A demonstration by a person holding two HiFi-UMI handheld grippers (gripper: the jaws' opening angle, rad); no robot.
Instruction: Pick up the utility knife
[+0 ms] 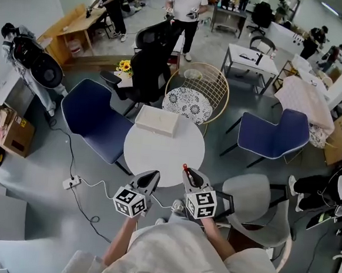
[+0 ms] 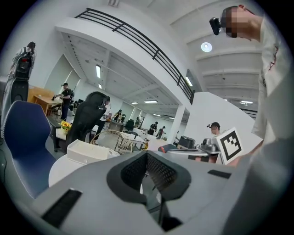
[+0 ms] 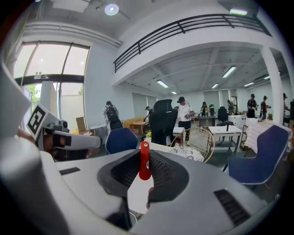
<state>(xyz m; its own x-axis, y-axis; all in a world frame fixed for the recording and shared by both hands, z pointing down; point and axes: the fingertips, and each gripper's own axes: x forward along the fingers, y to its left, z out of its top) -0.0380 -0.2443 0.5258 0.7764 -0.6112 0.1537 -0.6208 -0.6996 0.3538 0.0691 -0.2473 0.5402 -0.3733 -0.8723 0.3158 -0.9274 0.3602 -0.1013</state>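
Currently, the right gripper is clamped on the utility knife: in the right gripper view the red knife body stands nearly upright between the two ribbed pads, and its rounded end projects past the jaw tips. In the head view only the red end of the knife shows ahead of the jaws. The left gripper sits just beside the right one, on its 9 o'clock side. The left gripper view shows its jaws brought together at the tips with nothing between them. Both grippers are over the 6 o'clock rim of the round white table. A flat white box lies on the table near its 11 o'clock edge. Around the table stand a blue chair at 9 o'clock, a wire chair with a lace cushion at 12 o'clock, and a second blue chair at 3 o'clock.
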